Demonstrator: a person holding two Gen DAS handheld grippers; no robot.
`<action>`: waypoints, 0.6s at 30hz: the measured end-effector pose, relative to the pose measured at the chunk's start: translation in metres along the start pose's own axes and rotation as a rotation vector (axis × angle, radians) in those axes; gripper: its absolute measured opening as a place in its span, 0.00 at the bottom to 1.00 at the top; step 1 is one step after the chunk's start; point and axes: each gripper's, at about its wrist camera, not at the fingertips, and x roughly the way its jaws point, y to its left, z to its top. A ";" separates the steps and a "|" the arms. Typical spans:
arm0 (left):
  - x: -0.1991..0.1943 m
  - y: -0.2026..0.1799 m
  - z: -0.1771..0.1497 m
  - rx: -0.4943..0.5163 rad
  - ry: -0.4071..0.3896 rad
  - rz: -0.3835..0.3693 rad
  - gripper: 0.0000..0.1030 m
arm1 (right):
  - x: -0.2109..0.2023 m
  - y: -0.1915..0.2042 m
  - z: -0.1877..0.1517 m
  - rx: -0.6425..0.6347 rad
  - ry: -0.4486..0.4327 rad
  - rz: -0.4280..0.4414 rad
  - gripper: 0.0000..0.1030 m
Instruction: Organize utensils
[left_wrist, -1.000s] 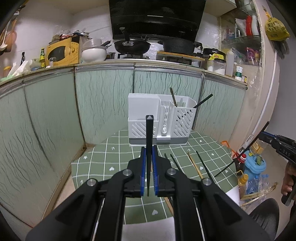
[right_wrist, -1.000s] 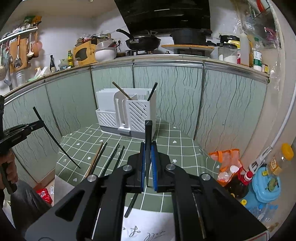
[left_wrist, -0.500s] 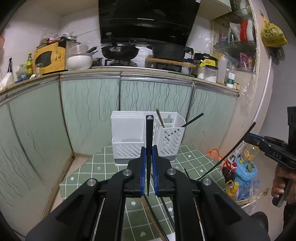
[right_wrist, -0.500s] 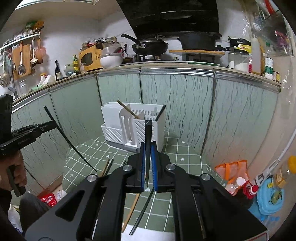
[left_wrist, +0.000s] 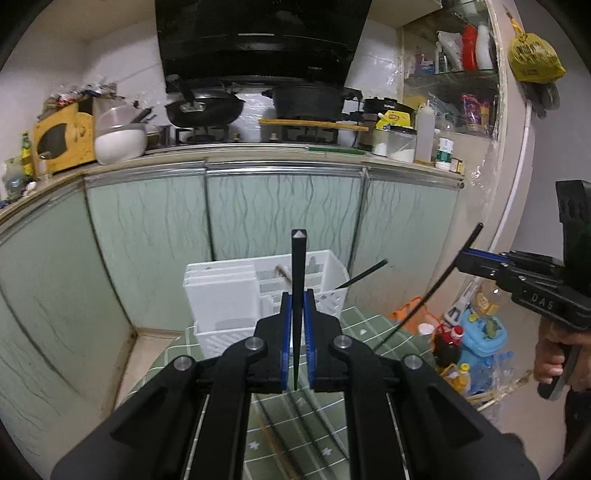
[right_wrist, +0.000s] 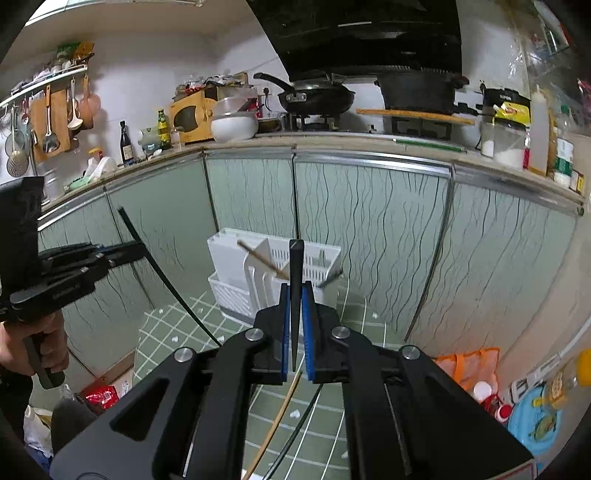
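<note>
Your left gripper (left_wrist: 296, 325) has its fingers pinching a black chopstick (left_wrist: 297, 266) that stands up between them. Your right gripper (right_wrist: 295, 325) pinches another black chopstick (right_wrist: 295, 273) the same way. The white utensil holder (left_wrist: 236, 295) sits on the green desk (right_wrist: 177, 328), just beyond both fingertips.

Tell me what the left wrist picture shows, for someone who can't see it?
The left hand-held gripper grips a black chopstick above a white utensil holder. At right, the right hand-held gripper grips another black chopstick.
</note>
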 end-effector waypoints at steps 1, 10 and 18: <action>0.002 -0.002 0.004 0.000 -0.001 -0.010 0.06 | 0.001 -0.001 0.005 0.002 -0.004 0.004 0.06; 0.024 -0.026 0.066 0.048 -0.061 -0.053 0.06 | 0.012 -0.006 0.063 -0.011 -0.050 0.009 0.06; 0.060 -0.033 0.100 0.079 -0.096 -0.042 0.06 | 0.040 -0.020 0.086 -0.018 -0.069 0.003 0.06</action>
